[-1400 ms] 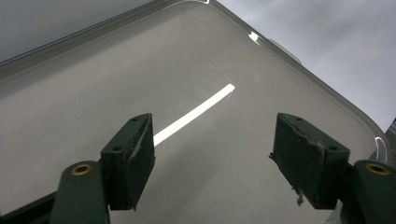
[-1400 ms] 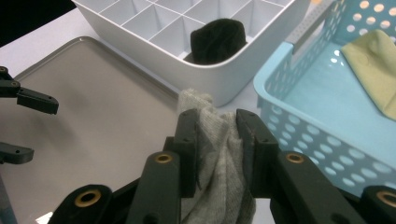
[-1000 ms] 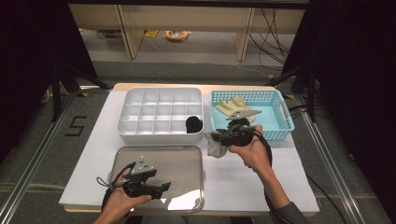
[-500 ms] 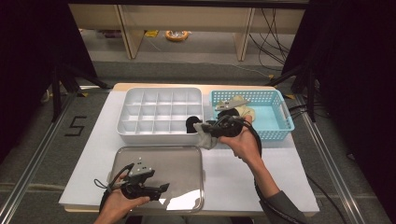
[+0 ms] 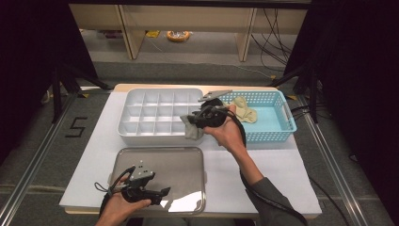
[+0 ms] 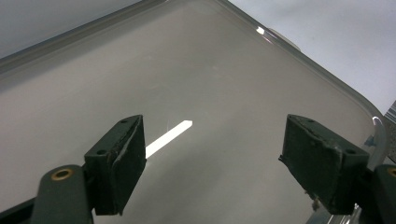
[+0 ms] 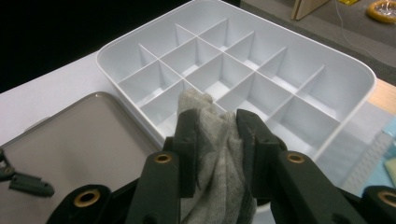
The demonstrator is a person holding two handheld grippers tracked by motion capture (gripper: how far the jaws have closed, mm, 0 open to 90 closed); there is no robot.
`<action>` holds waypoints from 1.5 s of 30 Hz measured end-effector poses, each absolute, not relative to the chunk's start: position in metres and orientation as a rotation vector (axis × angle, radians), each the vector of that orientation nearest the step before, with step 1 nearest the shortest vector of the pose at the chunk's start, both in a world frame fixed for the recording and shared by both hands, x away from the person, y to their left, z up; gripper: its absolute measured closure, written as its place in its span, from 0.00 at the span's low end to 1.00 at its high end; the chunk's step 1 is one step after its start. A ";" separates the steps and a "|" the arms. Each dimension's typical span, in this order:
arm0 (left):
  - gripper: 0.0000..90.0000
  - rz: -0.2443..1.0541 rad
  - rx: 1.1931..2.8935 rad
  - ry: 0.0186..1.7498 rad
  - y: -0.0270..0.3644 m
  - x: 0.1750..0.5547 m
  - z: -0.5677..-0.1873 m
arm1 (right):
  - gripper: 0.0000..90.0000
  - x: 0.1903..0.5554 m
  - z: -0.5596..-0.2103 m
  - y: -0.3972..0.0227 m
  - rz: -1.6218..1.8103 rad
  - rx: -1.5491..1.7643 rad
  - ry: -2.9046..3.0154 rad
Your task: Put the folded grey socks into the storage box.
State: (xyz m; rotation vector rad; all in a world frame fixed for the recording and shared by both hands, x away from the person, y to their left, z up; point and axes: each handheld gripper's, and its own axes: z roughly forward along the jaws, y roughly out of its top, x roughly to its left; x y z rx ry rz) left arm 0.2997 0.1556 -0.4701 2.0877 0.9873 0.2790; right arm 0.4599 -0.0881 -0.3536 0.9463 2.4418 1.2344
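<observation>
Over the divided tray (image 5: 155, 113), right gripper (image 5: 195, 123) jaws pinching grey sock (image 7: 212, 154), left gripper (image 6: 212, 163) jaws spread.

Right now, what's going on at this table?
A person is working with a gripper in each hand. The right gripper has its jaws shut on a grey sock and holds it over the near edge of the white divided tray, beside the blue basket, where a beige cloth lies. The left gripper hovers over the metal tray; its jaws have just been opening and nothing is between them.
</observation>
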 end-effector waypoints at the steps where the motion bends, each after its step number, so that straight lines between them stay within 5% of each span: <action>1: 0.23 0.277 2.089 0.984 0.155 0.300 -0.470 | 0.79 0.462 -0.355 -0.083 1.243 0.962 2.437; 22: 0.23 0.269 2.077 0.975 0.155 0.298 -0.469 | 0.78 0.512 -0.390 -0.032 1.142 1.020 2.403; 45: 0.24 0.257 2.096 0.952 0.153 0.296 -0.468 | 0.65 0.505 -0.413 -0.012 0.976 0.990 2.485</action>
